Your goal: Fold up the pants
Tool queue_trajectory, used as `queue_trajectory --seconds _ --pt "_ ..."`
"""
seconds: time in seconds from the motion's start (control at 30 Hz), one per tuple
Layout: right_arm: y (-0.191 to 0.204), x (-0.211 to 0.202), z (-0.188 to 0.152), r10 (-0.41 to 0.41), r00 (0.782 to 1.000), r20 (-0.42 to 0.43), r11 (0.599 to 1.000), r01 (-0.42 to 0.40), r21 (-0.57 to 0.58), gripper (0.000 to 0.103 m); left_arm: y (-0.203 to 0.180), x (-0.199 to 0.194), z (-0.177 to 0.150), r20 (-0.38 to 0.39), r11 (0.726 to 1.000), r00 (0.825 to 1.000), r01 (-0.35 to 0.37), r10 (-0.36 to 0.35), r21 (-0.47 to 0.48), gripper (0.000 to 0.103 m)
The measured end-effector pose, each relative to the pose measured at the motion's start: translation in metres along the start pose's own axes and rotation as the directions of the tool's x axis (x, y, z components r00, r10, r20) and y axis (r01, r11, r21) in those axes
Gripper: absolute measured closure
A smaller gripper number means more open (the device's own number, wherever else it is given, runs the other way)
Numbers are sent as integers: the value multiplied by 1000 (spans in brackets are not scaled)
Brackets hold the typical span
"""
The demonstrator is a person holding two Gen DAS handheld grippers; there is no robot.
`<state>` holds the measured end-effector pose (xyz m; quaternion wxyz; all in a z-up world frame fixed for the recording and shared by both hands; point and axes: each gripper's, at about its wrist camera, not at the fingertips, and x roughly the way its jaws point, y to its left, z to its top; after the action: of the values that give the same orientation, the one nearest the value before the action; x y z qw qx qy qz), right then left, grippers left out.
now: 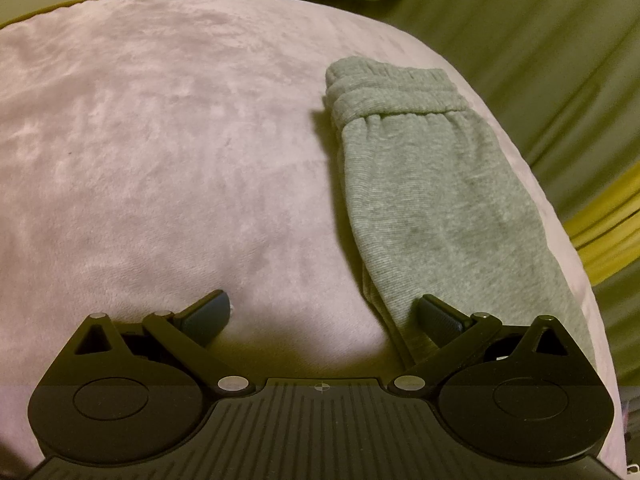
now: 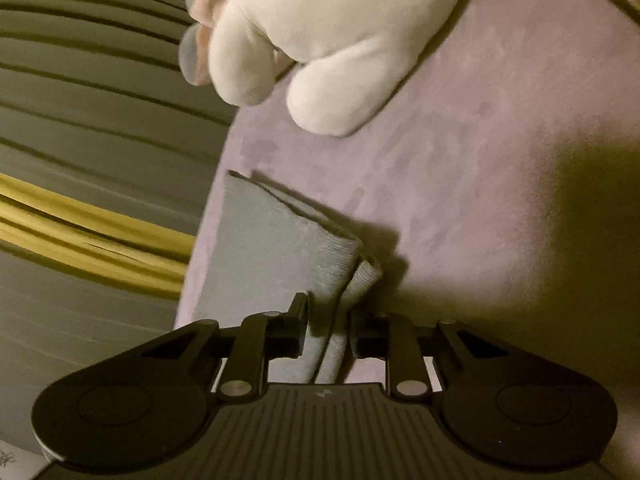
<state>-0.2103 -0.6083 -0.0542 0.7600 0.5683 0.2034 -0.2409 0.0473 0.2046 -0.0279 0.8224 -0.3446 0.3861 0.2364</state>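
Grey sweatpants (image 1: 420, 184) lie folded lengthwise on a pink blanket (image 1: 160, 140), near its right edge, with the gathered waistband (image 1: 392, 92) at the far end. My left gripper (image 1: 324, 312) hovers open over the near end; its right finger (image 1: 436, 316) is above the pants' edge and its left finger is over bare blanket. In the right wrist view the pants (image 2: 272, 240) run away from the camera beside the blanket's (image 2: 480, 160) edge. My right gripper (image 2: 330, 324) is shut on a bunched fold of the grey fabric near a ribbed end (image 2: 364, 276).
A white plush toy (image 2: 328, 40) lies on the blanket just beyond the pants. The bed drops off beside the pants to a striped green-grey surface (image 2: 80, 120) with a yellow band (image 2: 92, 232), which also shows as a yellow band (image 1: 608, 232) in the left view.
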Motion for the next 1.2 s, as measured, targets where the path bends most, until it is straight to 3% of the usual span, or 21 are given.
queue_trajectory --seconds 0.07,0.17,0.23,0.3,0.43,0.67,0.8,0.9,0.93,1.07,1.13,1.2 --pt "-1 5 1 10 1000 -8 1000 -9 24 79 0 0 0 1 1000 1000 0 0 1 0" --pt "2 10 2 27 1000 -1 999 -27 34 64 0 -1 0 2 1000 1000 2 -2 -4 0" --pt "7 13 2 35 999 3 999 -35 26 59 0 -1 0 3 1000 1000 2 -2 -5 0" --pt "12 14 1 42 999 10 999 -42 9 59 0 -1 0 2 1000 1000 2 -2 -4 0" --pt "22 18 0 27 999 23 999 -26 -38 81 1 -1 -1 3 1000 1000 4 -4 -6 0" --pt "16 25 1 20 1000 6 1000 -20 23 77 1 -1 -1 3 1000 1000 4 -4 -6 0" --pt "24 27 0 -5 1000 5 1000 5 -9 77 1 -1 -1 2 1000 1000 5 -5 -8 0" --pt "34 28 -2 -49 999 16 996 50 -67 82 1 -2 -1 1 1000 1000 6 -6 -10 0" --pt "39 29 -3 -74 997 26 993 76 -88 89 1 -2 -1 1 1000 1000 7 -7 -11 0" --pt "63 27 -9 -143 987 77 974 154 -166 94 1 -6 -3 4 1000 1000 14 -14 -15 0" --pt "97 21 -17 -133 983 125 947 163 -276 94 3 -7 -3 4 999 1000 25 -25 -24 0" --pt "144 14 -34 -67 985 156 899 128 -418 94 6 -6 -2 3 999 999 37 -37 -40 0"
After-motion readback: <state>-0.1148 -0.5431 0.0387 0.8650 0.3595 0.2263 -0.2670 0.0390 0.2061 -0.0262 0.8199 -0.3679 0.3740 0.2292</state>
